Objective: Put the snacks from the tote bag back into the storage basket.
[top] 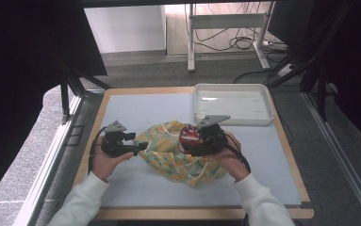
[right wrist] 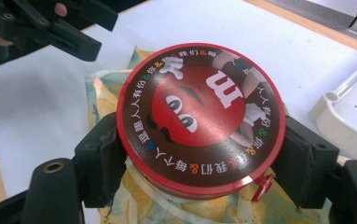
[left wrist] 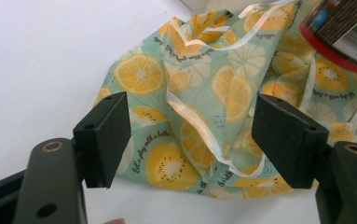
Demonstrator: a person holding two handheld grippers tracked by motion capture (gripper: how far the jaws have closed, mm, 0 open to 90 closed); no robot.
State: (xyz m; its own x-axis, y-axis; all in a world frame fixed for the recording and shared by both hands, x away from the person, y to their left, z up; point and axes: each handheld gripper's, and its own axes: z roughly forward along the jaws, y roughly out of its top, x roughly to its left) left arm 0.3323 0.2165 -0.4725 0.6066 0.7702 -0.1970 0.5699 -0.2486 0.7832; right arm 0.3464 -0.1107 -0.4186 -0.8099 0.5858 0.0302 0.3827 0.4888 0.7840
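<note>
A crumpled cloth bag [top: 180, 153] printed with lemon slices on pale green lies on the white mat [top: 135, 110]. My right gripper [top: 198, 140] is shut on a round candy can [top: 189, 135] with a red and brown lid [right wrist: 199, 119], held just above the bag's upper right part. Both pads press the can's sides in the right gripper view. My left gripper [top: 140, 142] stands open at the bag's left edge. In the left gripper view the bag [left wrist: 204, 107] lies beyond its spread fingers [left wrist: 104, 135], and the can [left wrist: 341, 30] hangs at the top right.
An empty white tray [top: 233, 102] stands at the back right of the mat, close behind the can. The wooden table edge [top: 201, 214] runs along the front. Beyond the table are a grey floor, desk legs and cables.
</note>
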